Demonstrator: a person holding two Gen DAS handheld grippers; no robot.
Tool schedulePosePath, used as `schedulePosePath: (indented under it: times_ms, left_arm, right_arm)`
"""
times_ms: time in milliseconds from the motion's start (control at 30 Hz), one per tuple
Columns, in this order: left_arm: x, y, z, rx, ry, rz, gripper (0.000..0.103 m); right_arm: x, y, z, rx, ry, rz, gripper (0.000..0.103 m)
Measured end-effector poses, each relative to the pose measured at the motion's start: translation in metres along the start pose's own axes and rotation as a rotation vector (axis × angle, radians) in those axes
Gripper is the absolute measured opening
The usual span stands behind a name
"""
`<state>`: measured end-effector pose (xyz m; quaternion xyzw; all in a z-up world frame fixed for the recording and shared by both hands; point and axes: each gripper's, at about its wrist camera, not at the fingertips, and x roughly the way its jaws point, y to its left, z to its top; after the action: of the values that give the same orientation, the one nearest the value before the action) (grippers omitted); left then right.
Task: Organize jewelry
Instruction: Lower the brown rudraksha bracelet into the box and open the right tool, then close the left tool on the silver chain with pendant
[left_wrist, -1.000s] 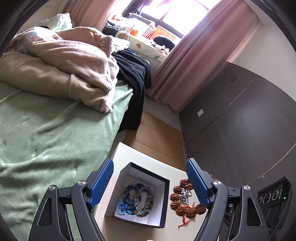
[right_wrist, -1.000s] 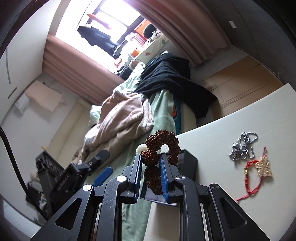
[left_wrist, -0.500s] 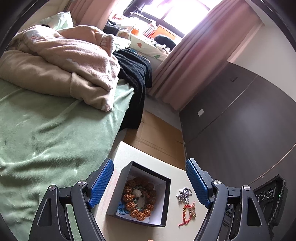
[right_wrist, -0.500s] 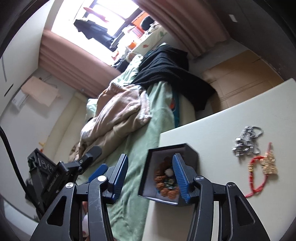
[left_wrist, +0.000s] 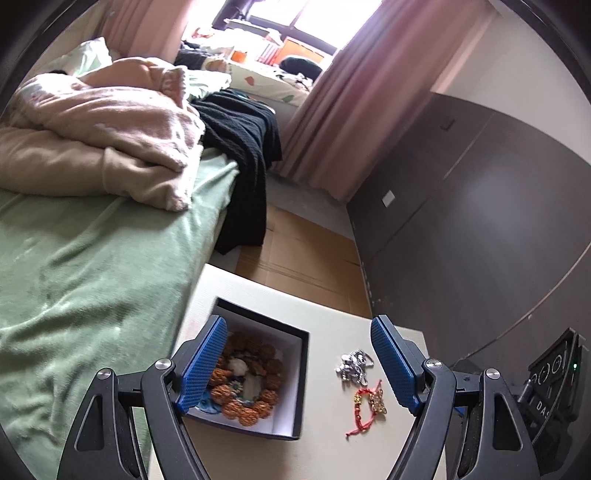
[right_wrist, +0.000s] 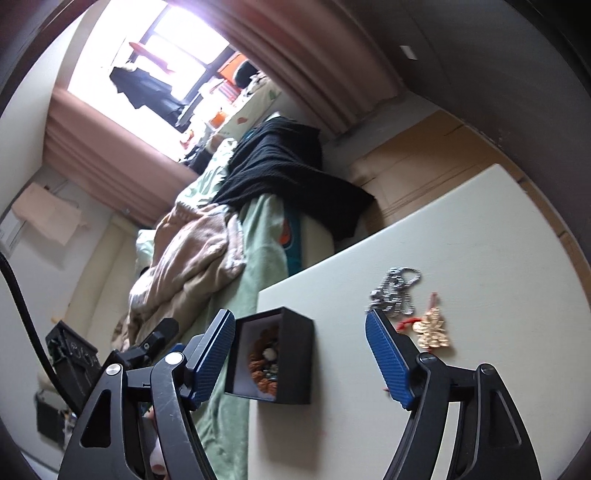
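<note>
A black box with a white lining (left_wrist: 301, 369) (right_wrist: 295, 332) sits on the pale table. A brown seed-bead bracelet (left_wrist: 255, 406) (right_wrist: 258, 365) lies in it on top of other beads. A silver chain (left_wrist: 352, 367) (right_wrist: 397, 288) and a red cord bracelet with a gold charm (left_wrist: 371, 402) (right_wrist: 430, 328) lie on the table to the right of the box. My left gripper (left_wrist: 299, 363) is open and empty above the box. My right gripper (right_wrist: 299, 354) is open and empty over the box.
The table (left_wrist: 332, 454) (right_wrist: 480, 236) stands beside a bed with a green cover (left_wrist: 92, 258), beige blankets and a black garment (left_wrist: 243, 155). Cardboard (left_wrist: 306, 254) lies on the floor beyond the table. Dark cabinets (left_wrist: 480, 221) stand to the right.
My right gripper, shut on the brown bead bracelet one second ago, opened and let it fall into the box. It has since opened wider and drawn back.
</note>
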<state>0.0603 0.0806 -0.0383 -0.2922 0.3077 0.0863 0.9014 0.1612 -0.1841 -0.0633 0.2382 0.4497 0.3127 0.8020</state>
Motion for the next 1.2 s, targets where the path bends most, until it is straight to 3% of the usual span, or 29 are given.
schedulePosePath:
  times_ms: [333,500,633,900,1200]
  left_arm:
    - [0.019,-0.045,-0.013,0.135,0.065,0.012,0.081]
    - [0.035,-0.073,-0.018,0.221,0.134,0.032,0.081]
    - [0.051,-0.088,-0.027,0.267,0.187,0.047,0.07]
    - [0.095,-0.107,-0.037,0.317,0.3,0.094,0.066]
    - [0.144,-0.119,-0.049,0.362,0.383,0.182,0.057]
  right_arm:
    - [-0.015,-0.038,0.01,0.086,0.008,-0.088,0.074]
    - [-0.023,-0.063,0.017,0.152,0.015,-0.104,0.074]
    - [-0.032,-0.083,0.022,0.197,0.026,-0.136,0.074]
    - [-0.041,-0.097,0.025,0.185,0.049,-0.208,0.074]
    - [-0.058,-0.107,0.032,0.212,0.025,-0.221,0.074]
